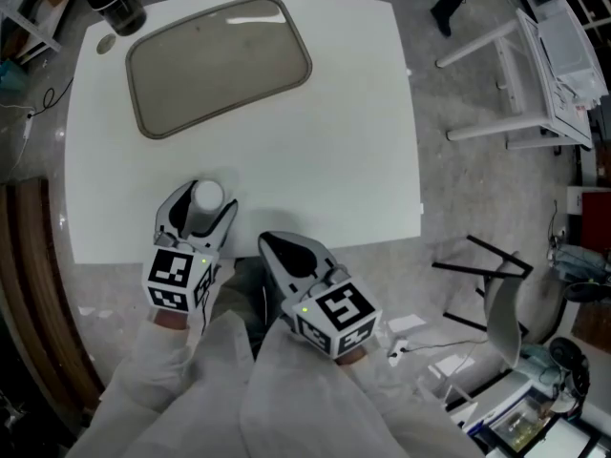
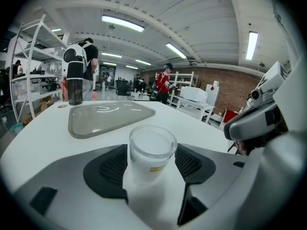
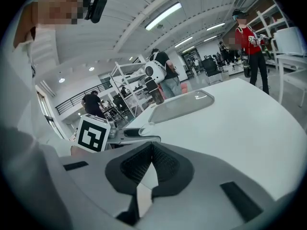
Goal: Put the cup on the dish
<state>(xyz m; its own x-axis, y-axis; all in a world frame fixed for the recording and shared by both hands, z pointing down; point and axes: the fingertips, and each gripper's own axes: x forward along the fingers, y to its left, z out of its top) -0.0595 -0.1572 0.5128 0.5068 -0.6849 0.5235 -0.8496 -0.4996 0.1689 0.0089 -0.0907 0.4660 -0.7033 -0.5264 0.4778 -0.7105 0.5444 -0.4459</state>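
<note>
A dark jar [image 1: 115, 3] stands far ahead of the left tongs [image 1: 203, 198], a bit to their left, at the far corner of the white table [image 1: 325, 160]. Just beside the jar lies the dish [image 1: 220, 65]. It is a flat grey tray with round corners and nothing on it. It is well ahead of the left tongs.

The left tongs are wide open. The cup [image 1: 207, 196] stands upright on the table right between their two jaws. It is a small see-through cup that looks white. The dark pads [image 2: 111, 166] sit very close to its sides, one on each side. The cup is not on the dish. It is near the table's front edge, well apart from the dish. A cube with black squares [image 1: 179, 277] sits on the back of these tongs.

The right tongs [image 1: 277, 246] are just to the right of the left tongs. Their jaws are closed tip to tip, and nothing is between them. Their tip is at the front edge of the table. The dish lies far ahead of them, to the left.

Far to the right of the right tongs, a white frame [image 1: 516, 74] stands on the grey floor.
</note>
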